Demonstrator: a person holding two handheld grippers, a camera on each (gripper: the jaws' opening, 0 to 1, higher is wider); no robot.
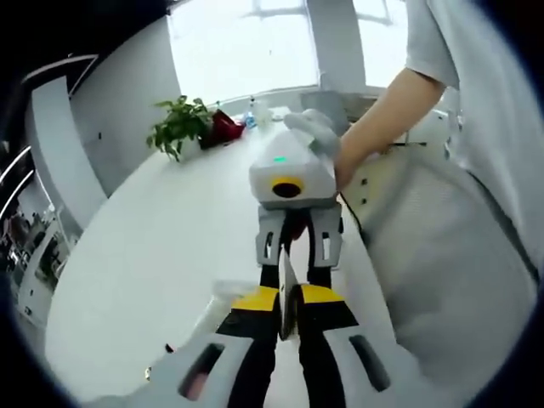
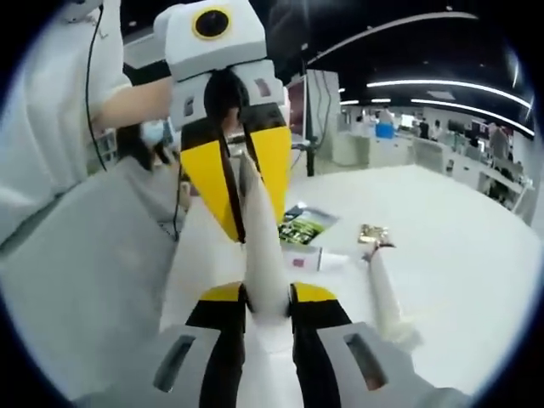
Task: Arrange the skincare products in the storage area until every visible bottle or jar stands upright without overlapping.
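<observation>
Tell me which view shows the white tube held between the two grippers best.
The right gripper view: the white tube runs lengthwise there, from the right gripper up into the left gripper, with both jaw pairs closed on it. The left gripper view shows just a thin edge-on sliver of the tube between the jaws.

A broad white table [image 2: 459,229] carries a green-printed packet [image 2: 303,228], with a small white box [image 2: 308,258] just beside it and a long white tube [image 2: 387,297] lying near it.
</observation>
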